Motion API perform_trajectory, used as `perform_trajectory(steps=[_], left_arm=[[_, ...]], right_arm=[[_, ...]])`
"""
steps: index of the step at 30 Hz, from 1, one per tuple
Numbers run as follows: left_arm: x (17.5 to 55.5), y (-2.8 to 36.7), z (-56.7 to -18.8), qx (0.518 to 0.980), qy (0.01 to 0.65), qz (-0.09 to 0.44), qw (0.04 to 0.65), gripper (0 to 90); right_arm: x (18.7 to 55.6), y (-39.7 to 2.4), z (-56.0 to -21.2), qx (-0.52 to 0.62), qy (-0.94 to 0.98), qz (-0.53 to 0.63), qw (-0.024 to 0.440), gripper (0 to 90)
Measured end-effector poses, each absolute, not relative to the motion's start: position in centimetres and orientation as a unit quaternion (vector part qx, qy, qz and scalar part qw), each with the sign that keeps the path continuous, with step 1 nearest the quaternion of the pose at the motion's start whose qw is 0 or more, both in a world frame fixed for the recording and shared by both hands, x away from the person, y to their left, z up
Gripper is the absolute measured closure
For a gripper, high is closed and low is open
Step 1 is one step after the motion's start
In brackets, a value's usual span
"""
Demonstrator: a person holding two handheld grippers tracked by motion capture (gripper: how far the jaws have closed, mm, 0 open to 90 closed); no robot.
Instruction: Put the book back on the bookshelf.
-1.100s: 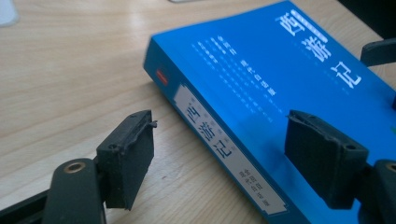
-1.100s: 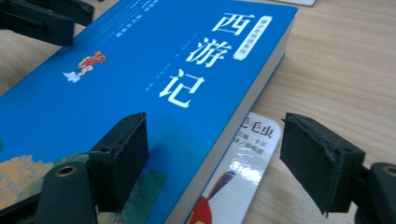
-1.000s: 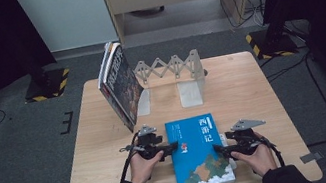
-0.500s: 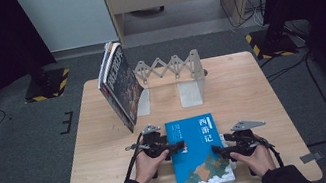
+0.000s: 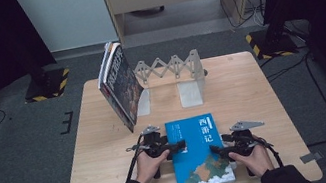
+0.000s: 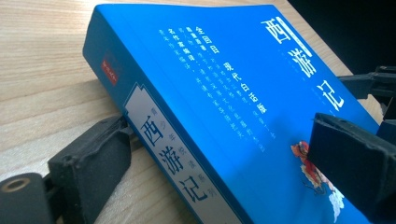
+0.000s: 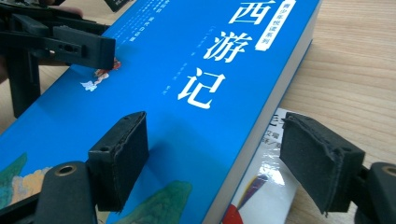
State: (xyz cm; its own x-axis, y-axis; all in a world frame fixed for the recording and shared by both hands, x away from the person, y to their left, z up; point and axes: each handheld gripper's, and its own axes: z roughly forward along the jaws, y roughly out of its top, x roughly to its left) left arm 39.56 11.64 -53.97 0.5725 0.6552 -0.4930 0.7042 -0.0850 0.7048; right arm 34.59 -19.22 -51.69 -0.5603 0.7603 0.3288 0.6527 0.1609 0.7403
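Note:
A blue paperback (image 5: 199, 152) with white Chinese title lies flat near the table's front edge. My left gripper (image 5: 180, 145) straddles its spine side. Its jaws have just been opening: one pad (image 6: 88, 158) sits low by the spine, and the other (image 6: 355, 158) hovers off the blue cover (image 6: 224, 93). My right gripper (image 5: 214, 149) holds the opposite long edge. One pad (image 7: 119, 158) presses on the cover (image 7: 187, 93), and the other (image 7: 322, 163) sits at the underside. The left gripper's jaw (image 7: 70, 44) shows across the book.
Two or three books (image 5: 119, 86) lean upright at the back left against a grey folding book rack (image 5: 172, 67) with metal bookends (image 5: 191, 94). A glossy white sheet (image 7: 266, 177) pokes out under the blue book. Bare wooden table (image 5: 253, 96) lies to the right.
The left hand has edged slightly toward the book. The book and the right hand have stayed put.

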Motion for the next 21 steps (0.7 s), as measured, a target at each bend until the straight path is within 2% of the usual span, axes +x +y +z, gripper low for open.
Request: perform_trajectory(steps=[15,21], left_arm=[[39.58,11.06,-54.41,0.718,0.466,-0.026,0.517,0.0],[39.49,10.62,-54.23,0.731,0.463,-0.006,0.501,0.0]], right_arm=[[34.45,-19.02,-52.07,0.473,0.747,0.465,0.039,27.3],[34.45,-19.01,-52.07,0.473,0.747,0.465,0.041,27.1]])
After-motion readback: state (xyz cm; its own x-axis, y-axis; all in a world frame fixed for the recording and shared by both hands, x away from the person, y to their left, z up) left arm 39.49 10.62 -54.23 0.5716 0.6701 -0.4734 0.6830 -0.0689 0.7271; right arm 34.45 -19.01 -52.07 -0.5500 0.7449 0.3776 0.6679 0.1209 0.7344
